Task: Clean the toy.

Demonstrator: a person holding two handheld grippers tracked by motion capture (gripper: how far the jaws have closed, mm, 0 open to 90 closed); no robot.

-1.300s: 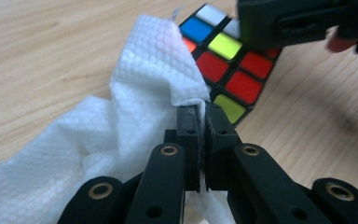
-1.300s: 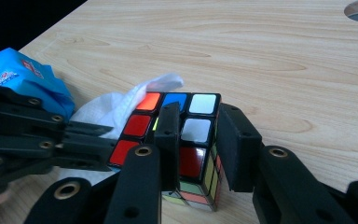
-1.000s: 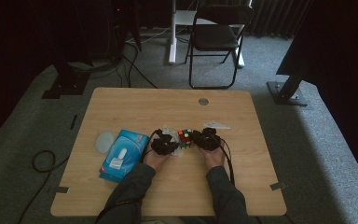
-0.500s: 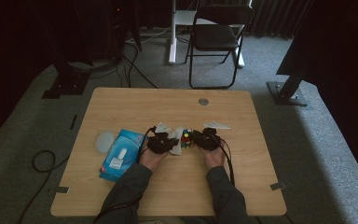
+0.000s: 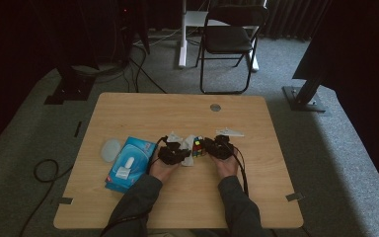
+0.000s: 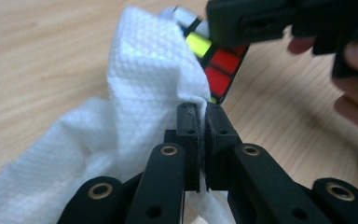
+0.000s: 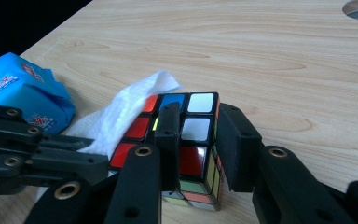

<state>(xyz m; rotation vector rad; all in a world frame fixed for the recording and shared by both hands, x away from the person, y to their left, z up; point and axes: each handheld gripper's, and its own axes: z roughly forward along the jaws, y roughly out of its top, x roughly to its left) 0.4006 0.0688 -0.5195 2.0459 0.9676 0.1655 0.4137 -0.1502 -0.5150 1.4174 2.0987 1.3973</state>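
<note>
Your left gripper (image 6: 198,109) has its jaws pressed together on a fold of the tissue (image 6: 140,93), a white, dimpled, soft sheet that bunches up around the black jaw tips and trails loose onto the table (image 6: 51,56) below. Just past that pinch, the tissue's upper edge lies against the cube (image 6: 216,70), whose glossy red and yellow squares show between black lines.

Your right gripper (image 7: 196,135) clamps the cube (image 7: 186,135) by one corner column, one jaw laid across its top face, the other down its side; the cube rests on the pale wood-grain table (image 7: 261,46), with red, blue and white tiles up. The tissue (image 7: 121,112) lies crumpled against the cube's far side from that gripper.

From the high view, the cube (image 5: 197,146) sits between your two grippers, left (image 5: 185,154) and right (image 5: 205,148), with both forearms coming in low and hands level. A blue crinkled plastic pack (image 5: 131,163) lies beyond the left gripper, away from the cube.
</note>
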